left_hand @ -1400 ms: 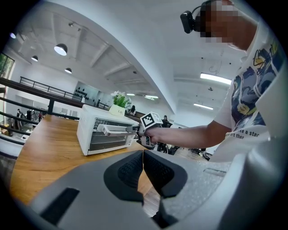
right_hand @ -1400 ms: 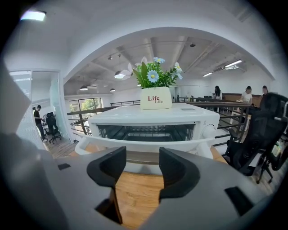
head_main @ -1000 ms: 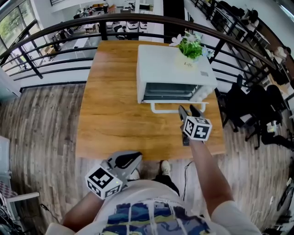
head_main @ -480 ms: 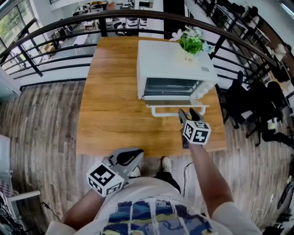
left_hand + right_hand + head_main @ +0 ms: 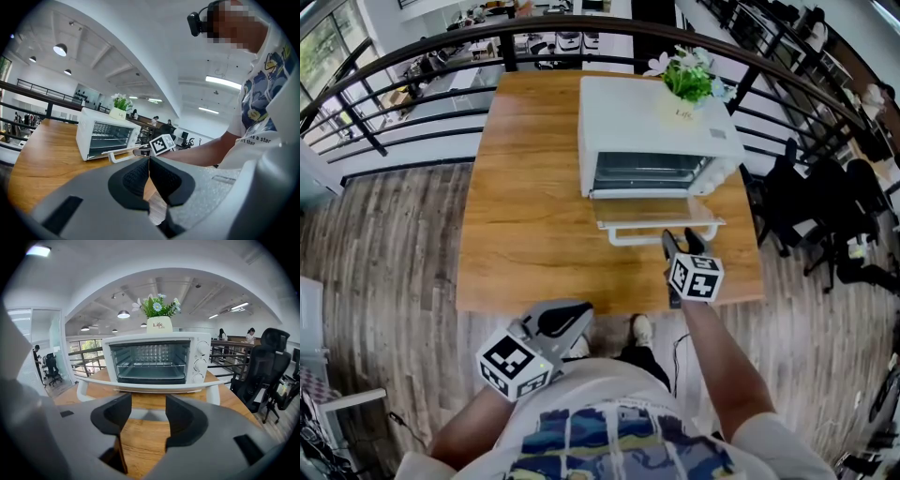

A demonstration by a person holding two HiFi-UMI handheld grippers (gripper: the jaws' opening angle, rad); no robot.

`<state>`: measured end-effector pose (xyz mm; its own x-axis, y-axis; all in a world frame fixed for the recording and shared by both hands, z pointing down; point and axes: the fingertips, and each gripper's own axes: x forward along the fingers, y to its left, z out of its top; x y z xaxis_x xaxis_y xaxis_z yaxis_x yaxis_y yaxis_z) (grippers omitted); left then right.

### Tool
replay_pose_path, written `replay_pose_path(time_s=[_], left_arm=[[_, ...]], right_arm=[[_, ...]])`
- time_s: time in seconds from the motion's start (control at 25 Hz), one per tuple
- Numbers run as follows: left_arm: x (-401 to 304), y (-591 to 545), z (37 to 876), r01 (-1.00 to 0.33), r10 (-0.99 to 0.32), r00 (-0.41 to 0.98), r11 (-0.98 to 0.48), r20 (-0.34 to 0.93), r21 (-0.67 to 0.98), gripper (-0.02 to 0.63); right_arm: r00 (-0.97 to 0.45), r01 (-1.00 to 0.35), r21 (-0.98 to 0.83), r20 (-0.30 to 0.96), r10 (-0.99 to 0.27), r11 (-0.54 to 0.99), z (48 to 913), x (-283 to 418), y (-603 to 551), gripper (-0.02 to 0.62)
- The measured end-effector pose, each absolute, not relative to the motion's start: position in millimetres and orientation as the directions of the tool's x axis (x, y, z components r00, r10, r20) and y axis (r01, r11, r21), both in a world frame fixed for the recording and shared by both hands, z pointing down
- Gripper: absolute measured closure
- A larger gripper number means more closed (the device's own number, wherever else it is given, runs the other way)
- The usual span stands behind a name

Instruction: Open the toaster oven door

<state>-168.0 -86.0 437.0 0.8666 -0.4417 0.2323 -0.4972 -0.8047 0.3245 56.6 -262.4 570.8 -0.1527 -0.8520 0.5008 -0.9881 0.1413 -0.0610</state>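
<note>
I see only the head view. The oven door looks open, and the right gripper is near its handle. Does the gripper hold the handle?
Observer: No. In the right gripper view, the right gripper has its jaws apart. The door handle lies beyond their tips, not between them.
Operator: Does the left gripper hold something?
Observer: No. The left gripper is shut, with nothing between its jaws.
Operator: Is something inside the oven?
Observer: Inside the toaster oven only a wire rack shows; I see no food.
</note>
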Motion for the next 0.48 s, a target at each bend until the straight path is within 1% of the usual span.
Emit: replay_pose_path(time_s=[0.48], left_arm=[[-169, -84, 437, -0.497, -0.434, 0.866, -0.802, 0.249, 0.332, 0.6]], right_arm=[[-0.135, -0.991, -0.052, 0.528, -0.838, 0.126, 595, 59, -249, 0.368]])
